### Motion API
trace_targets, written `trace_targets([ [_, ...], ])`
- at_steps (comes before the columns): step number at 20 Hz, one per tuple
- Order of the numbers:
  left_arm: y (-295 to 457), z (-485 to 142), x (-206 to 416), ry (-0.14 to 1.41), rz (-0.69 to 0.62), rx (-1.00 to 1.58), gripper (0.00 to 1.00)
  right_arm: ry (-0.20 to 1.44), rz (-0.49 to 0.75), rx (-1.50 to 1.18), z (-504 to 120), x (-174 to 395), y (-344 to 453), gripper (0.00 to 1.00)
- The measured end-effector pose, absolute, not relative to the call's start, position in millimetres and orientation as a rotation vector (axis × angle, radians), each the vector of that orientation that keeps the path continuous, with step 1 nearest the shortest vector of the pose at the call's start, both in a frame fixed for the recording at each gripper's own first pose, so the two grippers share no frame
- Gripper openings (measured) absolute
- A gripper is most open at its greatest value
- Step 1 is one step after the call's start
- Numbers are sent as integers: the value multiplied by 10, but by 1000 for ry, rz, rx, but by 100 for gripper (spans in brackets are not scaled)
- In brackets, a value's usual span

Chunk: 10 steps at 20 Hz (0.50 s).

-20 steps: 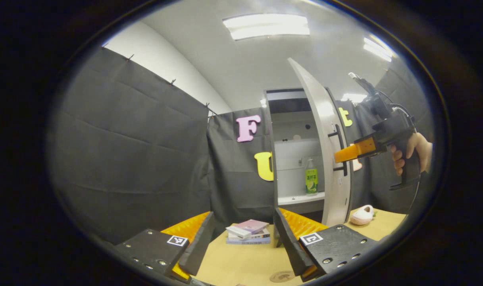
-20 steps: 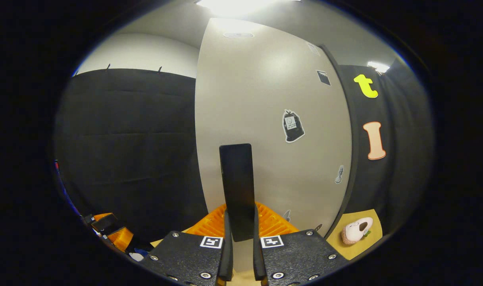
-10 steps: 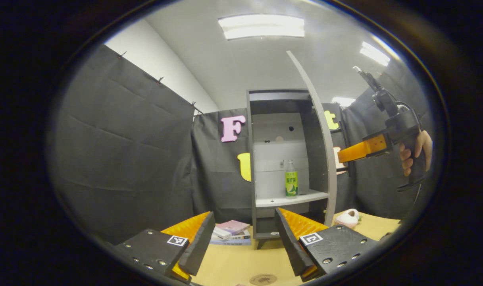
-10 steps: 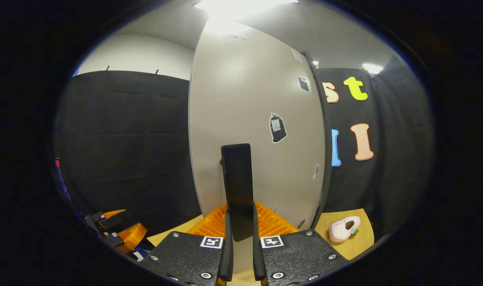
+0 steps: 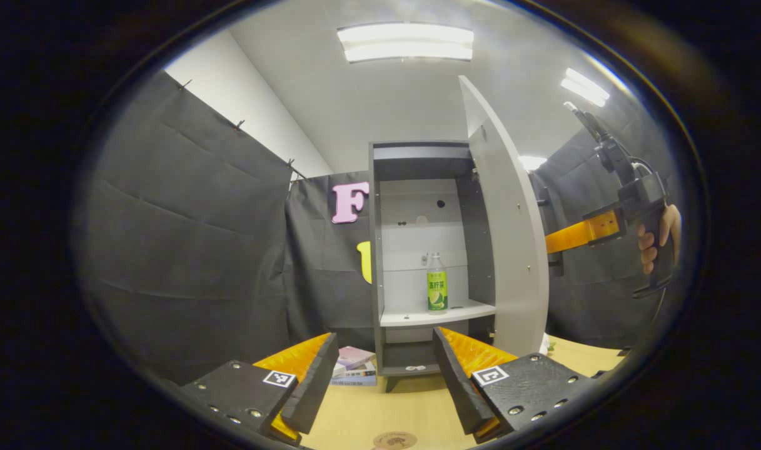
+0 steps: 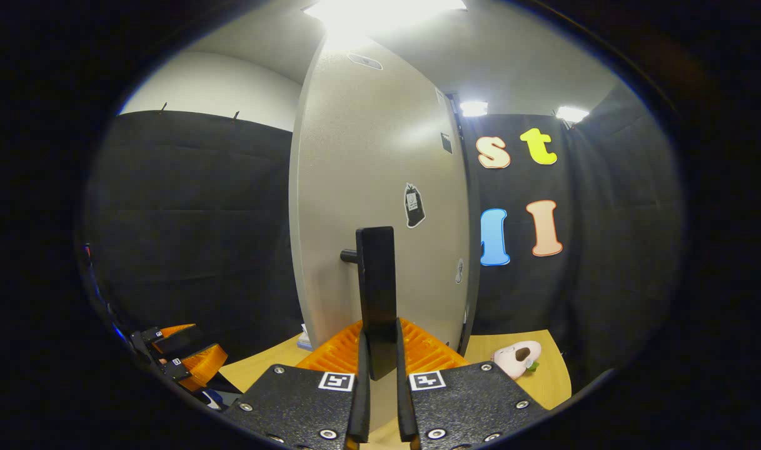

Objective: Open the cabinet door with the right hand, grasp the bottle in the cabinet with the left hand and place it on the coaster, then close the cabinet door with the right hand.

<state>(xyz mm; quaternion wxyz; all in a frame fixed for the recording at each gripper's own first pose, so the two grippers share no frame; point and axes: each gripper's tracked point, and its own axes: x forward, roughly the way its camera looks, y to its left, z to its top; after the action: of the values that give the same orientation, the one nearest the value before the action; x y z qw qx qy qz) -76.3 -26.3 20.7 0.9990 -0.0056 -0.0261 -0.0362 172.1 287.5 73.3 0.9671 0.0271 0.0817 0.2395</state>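
Cabinet [image 5: 418, 156]: door [image 5: 508, 250] open, right gripper [image 6: 378, 375] clamped on handle [image 6: 376, 281]. Bottle [image 5: 437, 290] upright on shelf inside. Left gripper [image 5: 380, 375] agape, empty, well before cabinet. Risk: door swinging shut if released, blocking reach.

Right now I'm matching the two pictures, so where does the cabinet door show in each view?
Left gripper view: the cabinet door stands right of centre, swung open beside the bottle.
Right gripper view: it stands at centre, its handle clamped in the right tool.
Shared landmark: the pale slipper-like toy on the table by the door's foot.
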Motion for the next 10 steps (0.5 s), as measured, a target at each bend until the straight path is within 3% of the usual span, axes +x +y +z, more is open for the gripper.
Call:
trace_targets([
  [10,-573,188,-892,-42,-96,-10,86,147,419,57,722,1688,2446,13],
])
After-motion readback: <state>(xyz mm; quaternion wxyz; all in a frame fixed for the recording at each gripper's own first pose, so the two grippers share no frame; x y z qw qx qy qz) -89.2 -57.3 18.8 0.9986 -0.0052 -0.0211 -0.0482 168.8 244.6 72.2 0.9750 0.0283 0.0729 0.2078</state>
